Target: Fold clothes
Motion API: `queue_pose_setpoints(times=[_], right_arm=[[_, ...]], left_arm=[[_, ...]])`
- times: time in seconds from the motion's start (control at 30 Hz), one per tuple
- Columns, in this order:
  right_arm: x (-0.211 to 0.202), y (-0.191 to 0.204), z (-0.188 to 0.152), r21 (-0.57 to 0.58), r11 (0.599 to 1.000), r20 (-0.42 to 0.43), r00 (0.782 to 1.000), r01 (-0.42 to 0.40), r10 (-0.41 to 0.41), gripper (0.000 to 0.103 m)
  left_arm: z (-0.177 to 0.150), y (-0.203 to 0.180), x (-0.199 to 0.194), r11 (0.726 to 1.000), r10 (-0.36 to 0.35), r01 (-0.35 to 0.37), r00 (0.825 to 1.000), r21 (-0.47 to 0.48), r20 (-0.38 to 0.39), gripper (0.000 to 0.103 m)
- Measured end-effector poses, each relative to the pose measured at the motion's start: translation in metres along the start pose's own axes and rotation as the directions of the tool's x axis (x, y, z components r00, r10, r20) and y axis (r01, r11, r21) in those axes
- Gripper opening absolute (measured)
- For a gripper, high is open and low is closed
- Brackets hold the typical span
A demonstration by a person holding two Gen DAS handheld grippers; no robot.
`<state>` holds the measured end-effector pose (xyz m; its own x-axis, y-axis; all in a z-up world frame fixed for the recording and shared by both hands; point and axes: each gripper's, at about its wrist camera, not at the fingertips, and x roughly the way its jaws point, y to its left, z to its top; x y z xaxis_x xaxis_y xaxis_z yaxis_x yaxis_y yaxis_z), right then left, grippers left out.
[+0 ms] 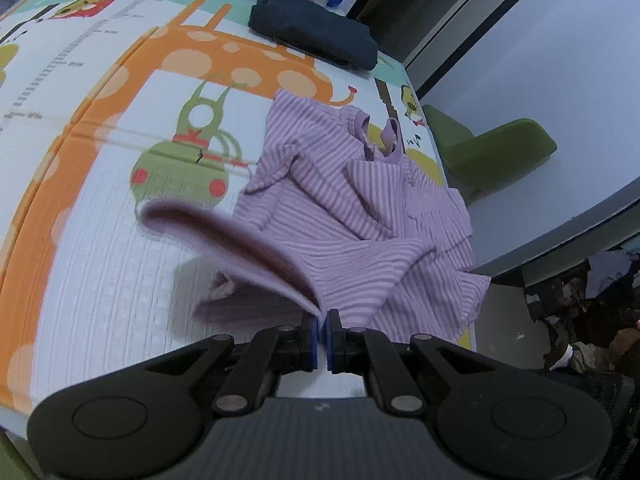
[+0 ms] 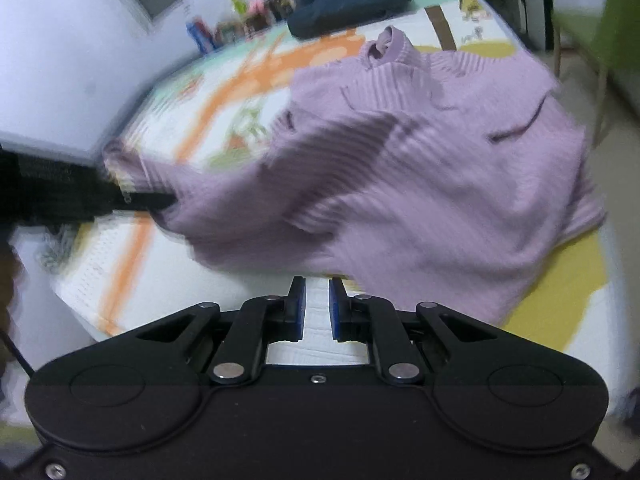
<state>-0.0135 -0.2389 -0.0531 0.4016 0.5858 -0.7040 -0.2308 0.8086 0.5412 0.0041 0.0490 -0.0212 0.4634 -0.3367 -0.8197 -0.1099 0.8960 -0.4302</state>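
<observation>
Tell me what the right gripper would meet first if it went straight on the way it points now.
Probably the purple sweater. The right gripper is open and empty, with a short strip of bare mat between its fingers, and the sweater's near edge lies just ahead. The picture is blurred, so depth is uncertain.

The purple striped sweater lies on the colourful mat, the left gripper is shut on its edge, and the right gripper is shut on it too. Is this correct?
Not quite. The right gripper is open and empty, short of the purple striped sweater, as the right wrist view shows. The left gripper does pinch its edge.
</observation>
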Motion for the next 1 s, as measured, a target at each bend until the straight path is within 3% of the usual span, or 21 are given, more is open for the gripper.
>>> queue_pose_setpoints(times=[0.07, 0.1, 0.2, 0.33, 0.4, 0.53, 0.6, 0.63, 0.7, 0.73, 0.8, 0.87, 1.0], right_arm=[[0.001, -0.009, -0.006, 0.131, 0.985, 0.047, 0.993, -0.111, 0.105, 0.043], [0.002, -0.013, -0.009, 0.193, 0.968, 0.077, 0.986, -0.161, 0.149, 0.048], [0.008, -0.026, -0.019, 0.366, 0.880, 0.179, 0.951, -0.302, 0.251, 0.049], [0.030, -0.040, -0.036, 0.555, 0.707, 0.311, 0.898, -0.438, 0.312, 0.049], [0.042, -0.043, -0.046, 0.616, 0.624, 0.356, 0.876, -0.481, 0.325, 0.049], [0.068, -0.040, -0.064, 0.686, 0.504, 0.421, 0.851, -0.526, 0.315, 0.049], [0.082, -0.038, -0.072, 0.715, 0.425, 0.462, 0.831, -0.555, 0.309, 0.066], [0.088, -0.037, -0.075, 0.729, 0.389, 0.477, 0.825, -0.564, 0.302, 0.082], [0.101, -0.035, -0.080, 0.752, 0.318, 0.505, 0.815, -0.577, 0.284, 0.087], [0.104, -0.033, -0.081, 0.755, 0.309, 0.511, 0.814, -0.578, 0.276, 0.085], [0.110, -0.030, -0.080, 0.757, 0.300, 0.520, 0.813, -0.581, 0.262, 0.061], [0.107, -0.024, -0.072, 0.739, 0.385, 0.494, 0.833, -0.553, 0.248, 0.006], [0.093, -0.005, -0.060, 0.692, 0.578, 0.416, 0.893, -0.432, 0.170, 0.007]], left_arm=[[-0.007, 0.000, -0.003, 1.000, 0.003, -0.003, 1.000, -0.007, 0.003, 0.005], [-0.008, 0.000, -0.004, 1.000, 0.001, -0.001, 1.000, -0.009, 0.001, 0.005], [-0.004, 0.000, -0.005, 1.000, -0.007, 0.007, 1.000, -0.008, -0.002, 0.005], [0.001, 0.000, -0.007, 1.000, -0.023, 0.023, 1.000, -0.011, -0.007, 0.005], [0.004, 0.002, -0.009, 0.999, -0.031, 0.031, 1.000, -0.015, -0.007, 0.005], [0.009, 0.009, -0.011, 0.999, -0.042, 0.042, 0.999, -0.018, -0.018, 0.005], [0.011, 0.014, -0.010, 0.998, -0.051, 0.050, 0.998, -0.025, -0.028, 0.005], [0.012, 0.017, -0.009, 0.998, -0.056, 0.055, 0.998, -0.029, -0.033, 0.005], [0.013, 0.022, -0.010, 0.998, -0.059, 0.058, 0.998, -0.033, -0.038, 0.005], [0.013, 0.024, -0.010, 0.998, -0.058, 0.057, 0.998, -0.030, -0.039, 0.005], [0.013, 0.027, -0.009, 0.998, -0.063, 0.062, 0.997, -0.017, -0.049, 0.005], [0.012, 0.029, -0.006, 0.998, -0.067, 0.067, 0.996, 0.003, -0.067, 0.005], [0.003, 0.027, -0.002, 0.997, -0.057, 0.060, 0.995, 0.041, -0.086, 0.005]])
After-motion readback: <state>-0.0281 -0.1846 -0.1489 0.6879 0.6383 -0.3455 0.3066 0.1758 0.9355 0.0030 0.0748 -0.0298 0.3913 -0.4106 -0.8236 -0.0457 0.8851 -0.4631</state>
